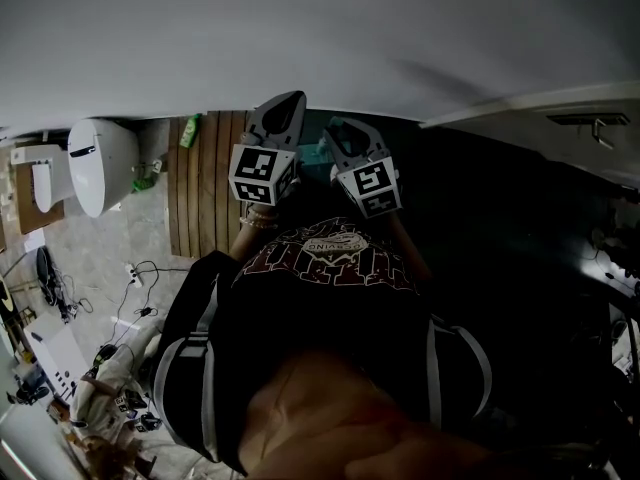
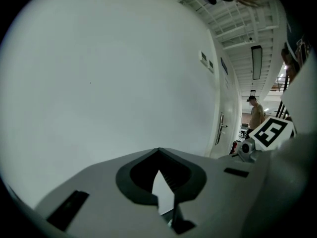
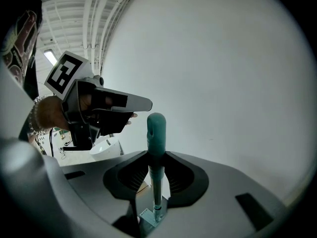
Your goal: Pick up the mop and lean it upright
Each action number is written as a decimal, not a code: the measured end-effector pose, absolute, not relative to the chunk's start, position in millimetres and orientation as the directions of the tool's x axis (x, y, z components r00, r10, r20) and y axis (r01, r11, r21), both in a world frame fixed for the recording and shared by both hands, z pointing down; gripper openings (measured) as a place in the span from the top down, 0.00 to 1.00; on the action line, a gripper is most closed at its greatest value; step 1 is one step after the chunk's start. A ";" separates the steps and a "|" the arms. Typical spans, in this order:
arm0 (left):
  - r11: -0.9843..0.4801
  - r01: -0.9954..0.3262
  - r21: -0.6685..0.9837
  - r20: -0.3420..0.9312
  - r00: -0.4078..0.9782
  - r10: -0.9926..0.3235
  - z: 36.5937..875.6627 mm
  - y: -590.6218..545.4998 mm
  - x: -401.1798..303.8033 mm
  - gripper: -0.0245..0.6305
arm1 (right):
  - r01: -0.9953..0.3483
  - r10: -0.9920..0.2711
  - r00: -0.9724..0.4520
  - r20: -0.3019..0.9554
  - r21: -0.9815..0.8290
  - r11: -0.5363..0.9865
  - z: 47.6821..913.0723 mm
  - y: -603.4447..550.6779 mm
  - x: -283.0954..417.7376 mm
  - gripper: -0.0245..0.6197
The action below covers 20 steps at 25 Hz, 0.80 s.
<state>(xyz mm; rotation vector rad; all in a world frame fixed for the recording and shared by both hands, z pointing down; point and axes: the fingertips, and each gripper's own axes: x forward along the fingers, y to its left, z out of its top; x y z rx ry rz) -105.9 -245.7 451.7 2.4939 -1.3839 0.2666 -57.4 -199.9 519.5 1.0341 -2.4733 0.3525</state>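
Currently your right claw point(image 3: 156, 155) pinches the mop point(image 3: 156, 128) by its handle. The two smooth grey jaws close against the slim shaft from either side, and their ribbed dark pads curve round it. The handle stands upright in the middle of the right gripper view. Its rounded teal plastic cap pokes above the jaw tips toward 12 o'clock, and a thinner metal tube runs down toward 6 o'clock. Behind it is a plain matt white wall point(image 3: 228, 83); whether the mop touches that wall cannot be told.

Your left claw point(image 2: 158, 151) is pressed together at the tips and holds nothing. Only a narrow wedge of white shows between its dark pads. Seen from the right gripper view, it sits at 9 o'clock of the teal cap, near it but apart.

From the head view, both claws lie side by side at 12 o'clock of your dark printed shirt point(image 1: 330, 268), each carrying a cube of black-and-white squares. A glossy white toilet point(image 1: 100, 163) sits at 9 o'clock. A wooden slat panel point(image 1: 205, 193) lies between the toilet and your hands. Black cables point(image 1: 140, 278) trail over the mottled floor point(image 1: 100, 253) at 8 o'clock.
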 end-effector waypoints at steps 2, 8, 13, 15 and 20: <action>-0.503 -0.852 0.147 0.287 0.523 -0.802 450.4 -246.0 -106.4 0.90 | -0.722 -0.612 -0.628 0.481 -0.066 0.689 519.4 -202.4 -58.4 0.79; -0.506 -0.851 0.141 0.284 0.524 -0.803 447.3 -243.3 -106.2 0.90 | -0.718 -0.611 -0.633 0.476 -0.067 0.693 518.9 -207.3 -63.6 0.79; -0.502 -0.852 0.148 0.292 0.522 -0.801 448.0 -241.2 -109.0 0.90 | -0.715 -0.610 -0.638 0.470 -0.066 0.696 519.2 -213.1 -69.2 0.79; -0.499 -0.853 0.155 0.297 0.522 -0.800 449.5 -240.7 -110.3 0.90 | -0.717 -0.615 -0.636 0.466 -0.064 0.694 520.5 -216.8 -69.5 0.79; -0.490 -0.859 0.150 0.292 0.512 -0.808 449.3 -243.0 -114.3 0.90 | -0.716 -0.609 -0.638 0.471 -0.071 0.695 522.9 -224.0 -72.0 0.79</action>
